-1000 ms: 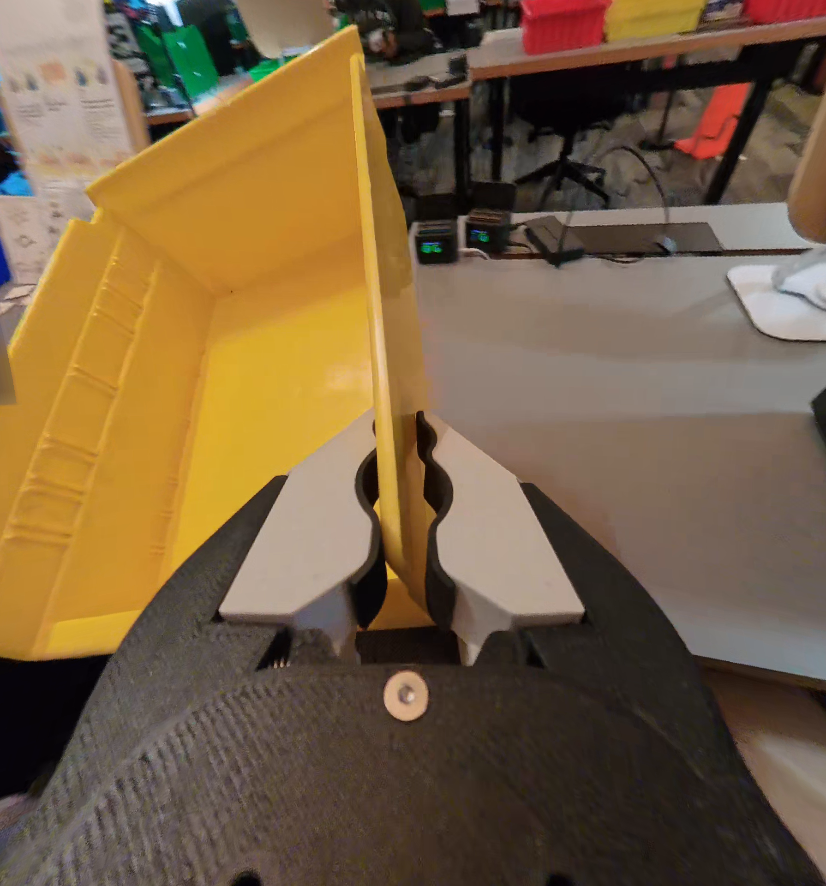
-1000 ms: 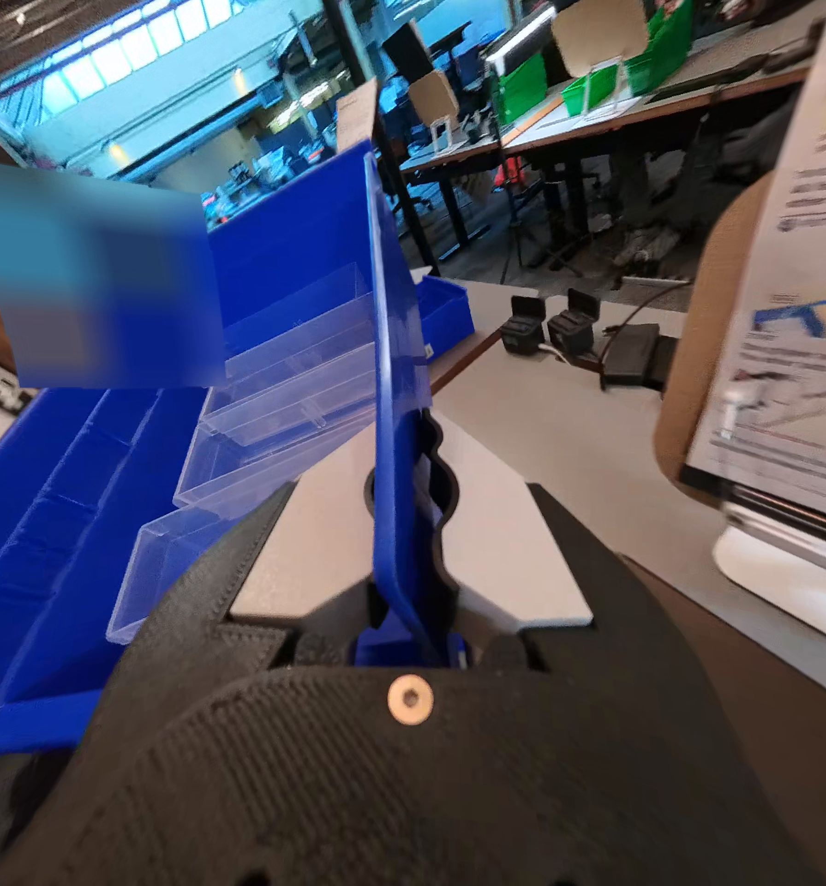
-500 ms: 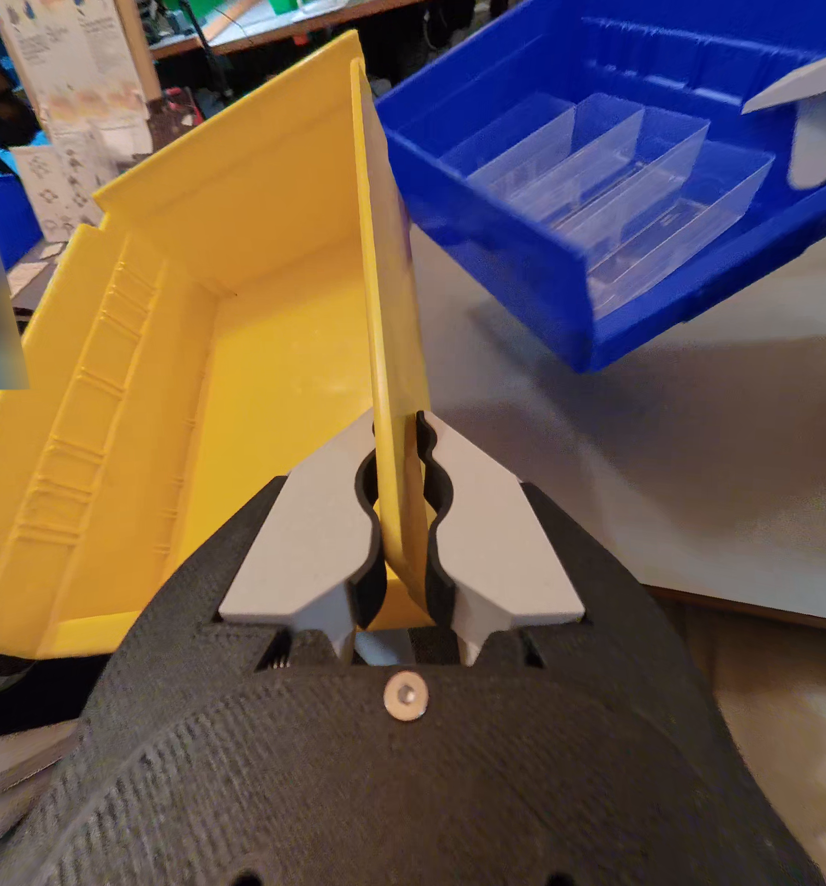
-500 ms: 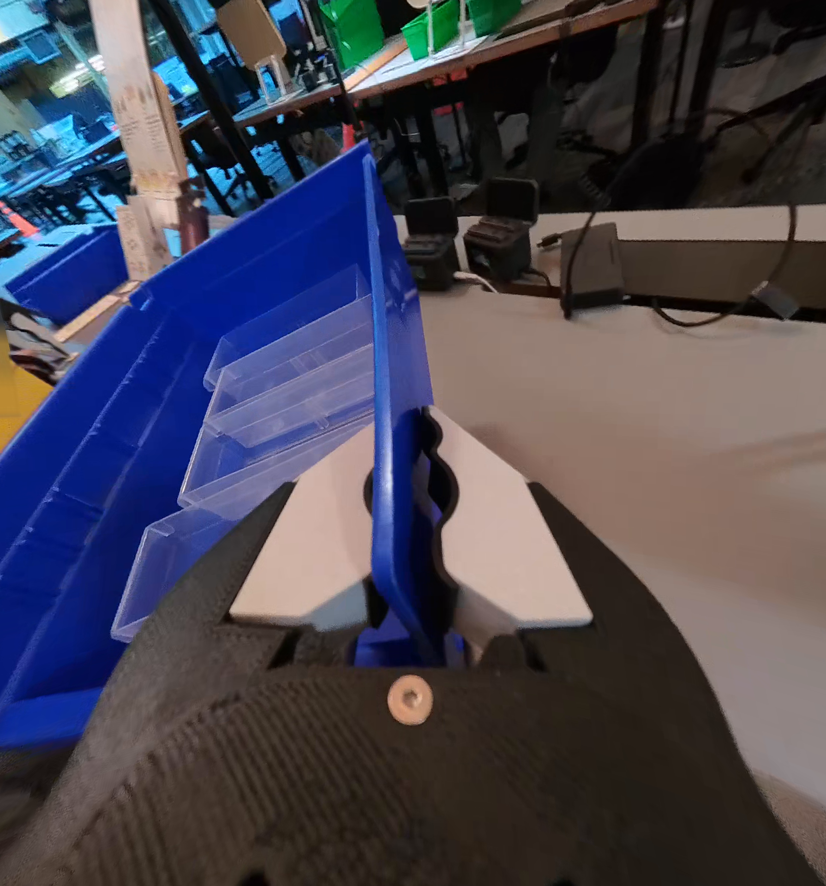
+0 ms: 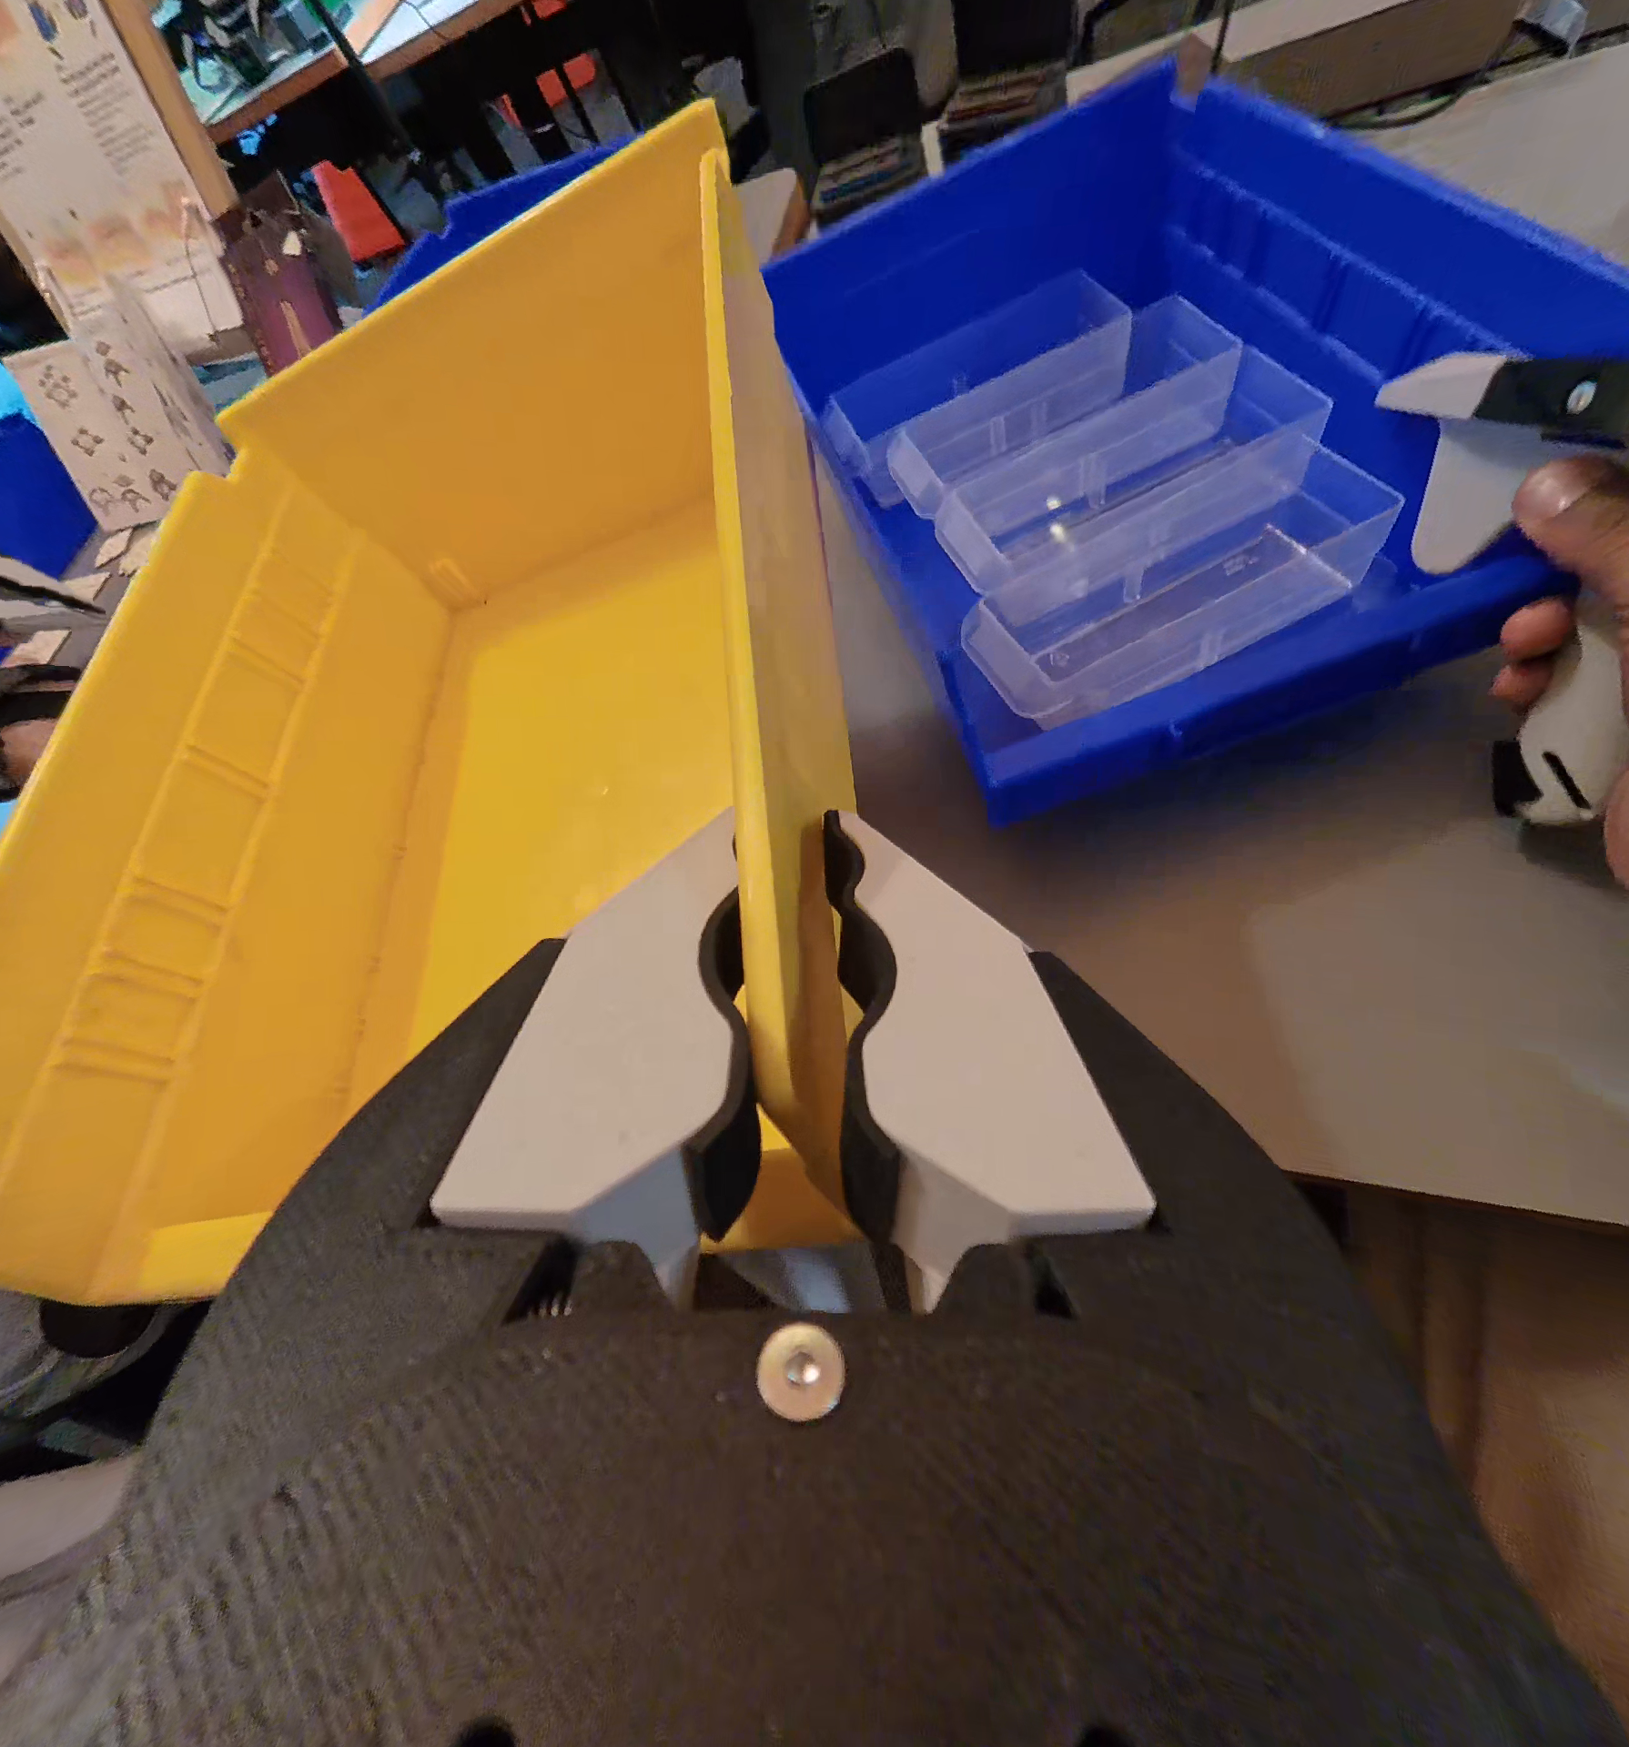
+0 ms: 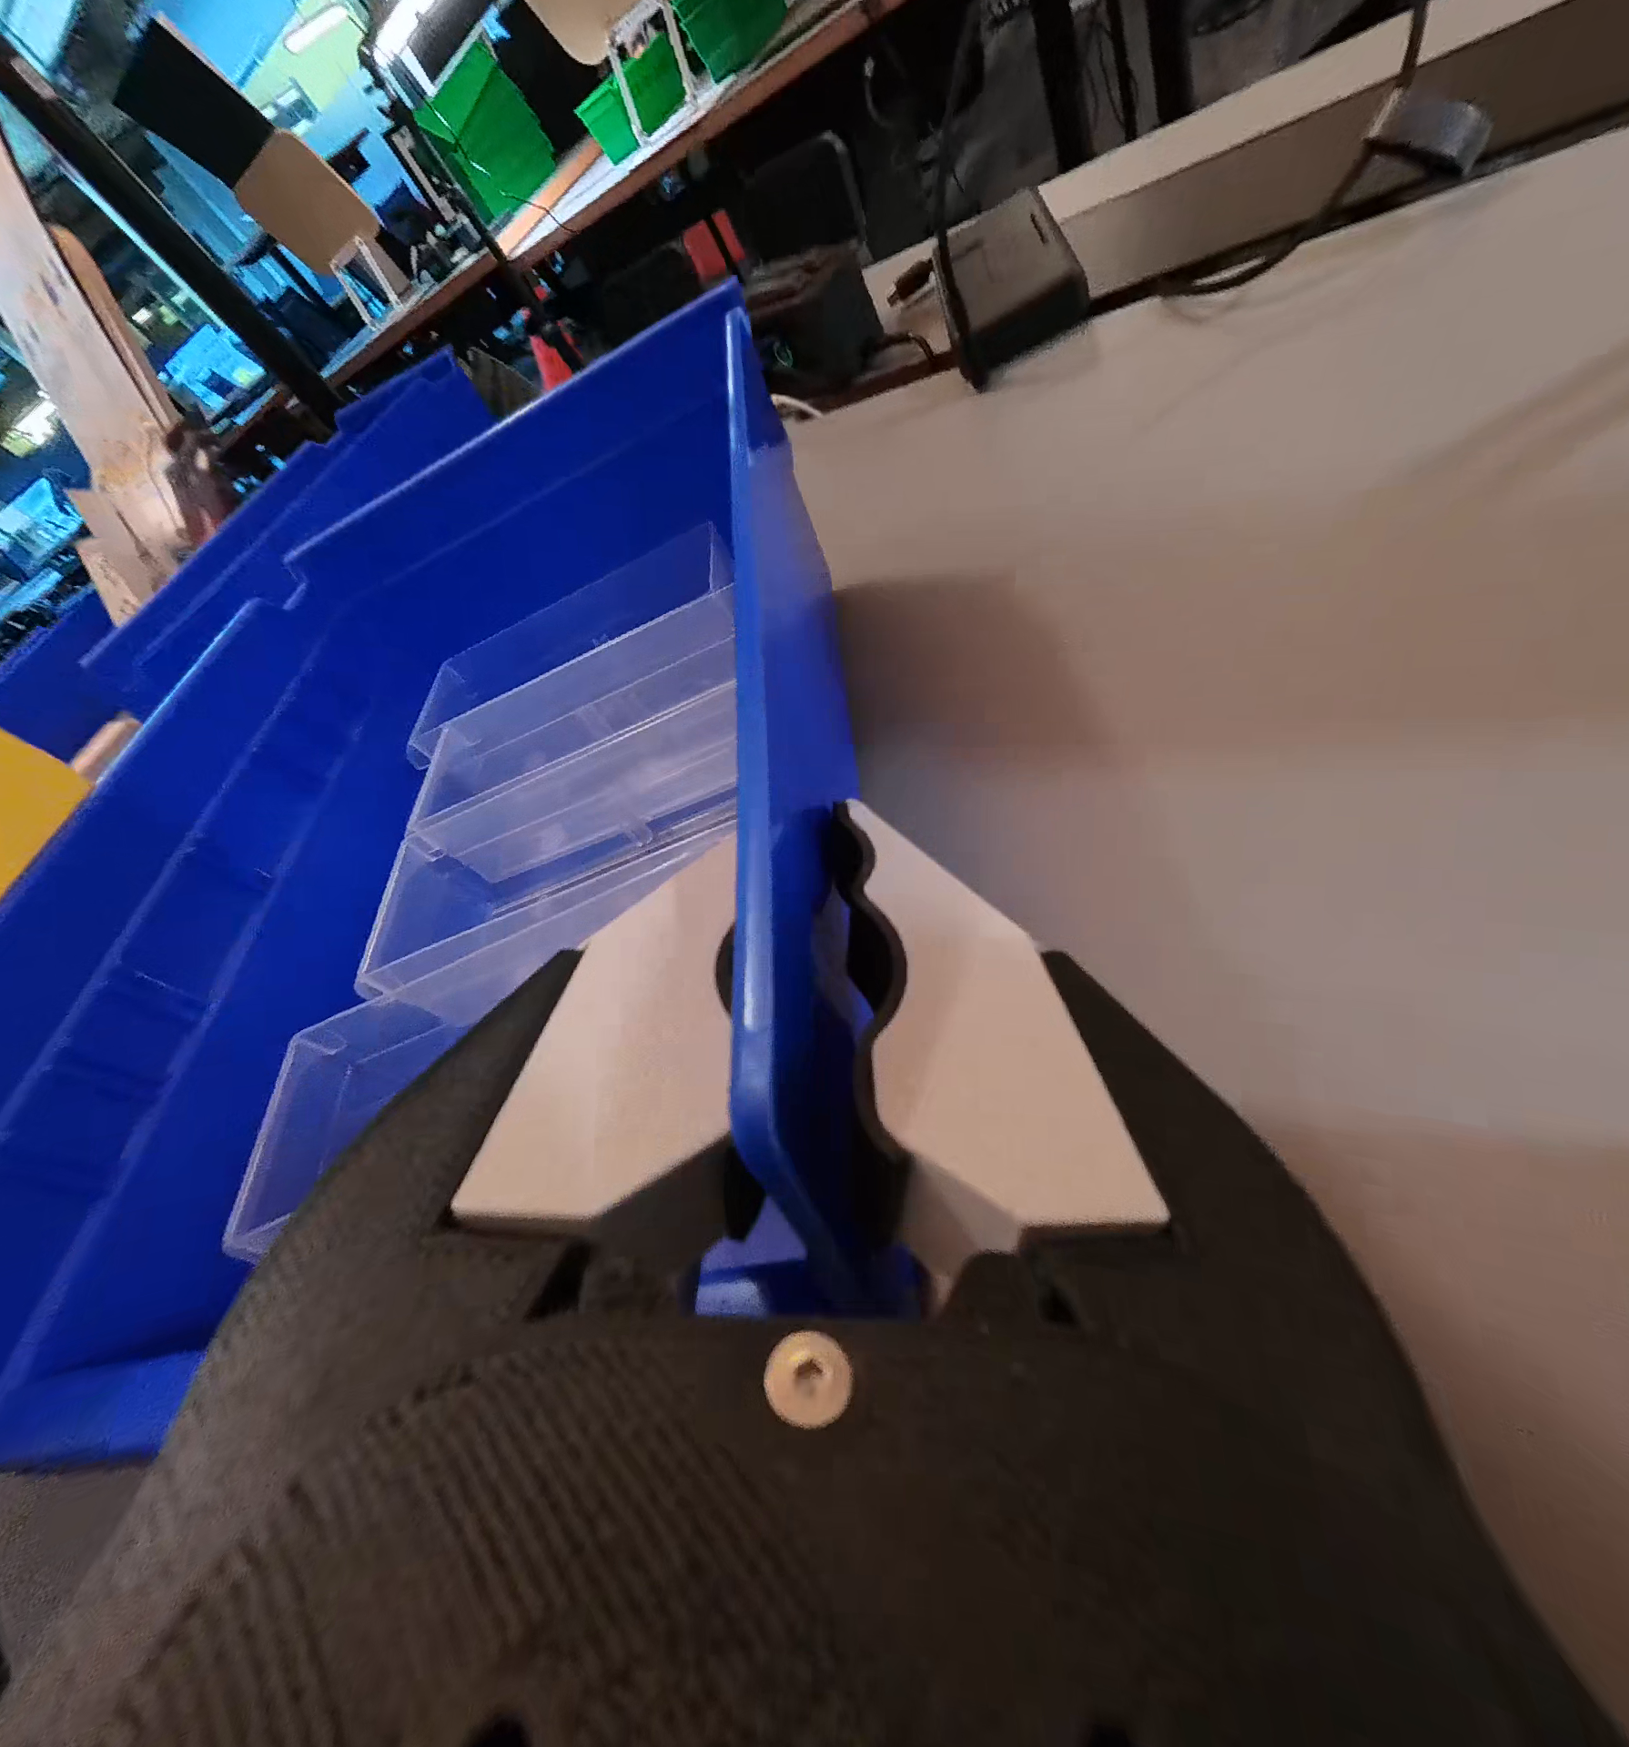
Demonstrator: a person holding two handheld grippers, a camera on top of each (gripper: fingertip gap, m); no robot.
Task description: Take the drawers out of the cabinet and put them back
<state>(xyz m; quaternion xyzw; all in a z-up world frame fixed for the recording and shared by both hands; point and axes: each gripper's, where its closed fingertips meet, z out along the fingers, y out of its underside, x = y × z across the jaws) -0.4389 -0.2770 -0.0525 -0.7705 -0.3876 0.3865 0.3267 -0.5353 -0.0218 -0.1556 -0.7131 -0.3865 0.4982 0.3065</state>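
My left gripper (image 5: 785, 832) is shut on the right wall of an empty yellow bin (image 5: 546, 662), held over the near edge of the grey table (image 5: 1265, 993). My right gripper (image 6: 782, 832) is shut on the right wall of a blue bin (image 6: 224, 898). The blue bin also shows in the left wrist view (image 5: 1217, 227), low over or on the table at the right, with the right gripper (image 5: 1463, 463) and a hand (image 5: 1624, 586) on its near corner. Several clear plastic drawers (image 5: 1113, 492) lie side by side inside it; they also show in the right wrist view (image 6: 565, 756). No cabinet is in view.
A black adapter with cables (image 6: 1009, 265) lies at the table's far edge. Another blue bin (image 6: 319, 492) stands behind the held one. A printed board on a wooden stand (image 5: 83, 151) stands at the far left. Workbenches with green bins (image 6: 508, 132) lie beyond.
Both grippers have swung round with their bins. The blue bin has come into the left wrist view and moved down toward the table. Both grips are unchanged.
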